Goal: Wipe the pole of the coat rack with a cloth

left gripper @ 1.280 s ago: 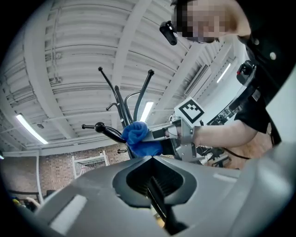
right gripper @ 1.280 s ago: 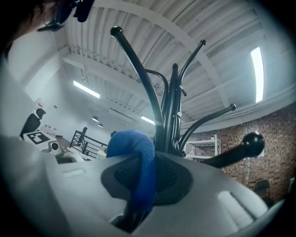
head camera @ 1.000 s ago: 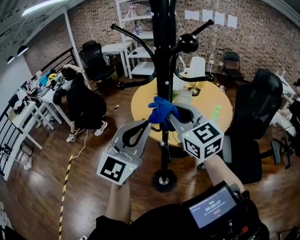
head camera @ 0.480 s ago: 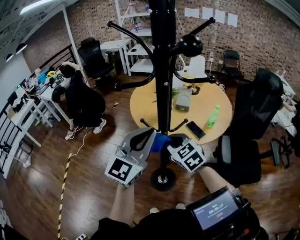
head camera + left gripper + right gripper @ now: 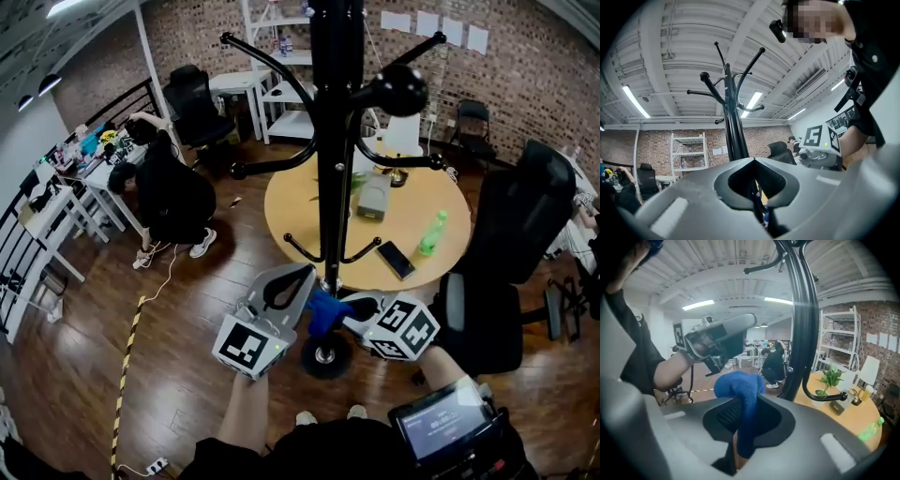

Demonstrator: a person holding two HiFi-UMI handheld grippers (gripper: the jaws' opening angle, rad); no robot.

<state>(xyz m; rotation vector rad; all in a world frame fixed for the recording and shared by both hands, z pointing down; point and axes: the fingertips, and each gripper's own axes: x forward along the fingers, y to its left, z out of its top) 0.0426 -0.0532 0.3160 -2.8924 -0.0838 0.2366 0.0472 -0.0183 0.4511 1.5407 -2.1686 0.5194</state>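
The black coat rack pole (image 5: 333, 141) rises from a round base (image 5: 326, 356) on the wooden floor. A blue cloth (image 5: 325, 309) is pinched in my right gripper (image 5: 339, 306), low on the pole just above the base, and seems to touch it. In the right gripper view the cloth (image 5: 740, 390) bulges out of the right gripper (image 5: 756, 395), with the pole (image 5: 801, 333) just to its right. My left gripper (image 5: 307, 271) is shut and empty, close on the pole's left. In the left gripper view the pole (image 5: 733, 126) stands behind the left gripper (image 5: 754, 160).
A round wooden table (image 5: 441, 202) stands behind the rack with a green bottle (image 5: 429, 234) and a phone (image 5: 395, 260). A black office chair (image 5: 511, 234) is on the right. A person (image 5: 164, 192) bends at a desk on the left. Striped tape (image 5: 127, 366) runs along the floor.
Both grippers have come down the pole from about mid-height to just above the base. The blue cloth went down with the right gripper.
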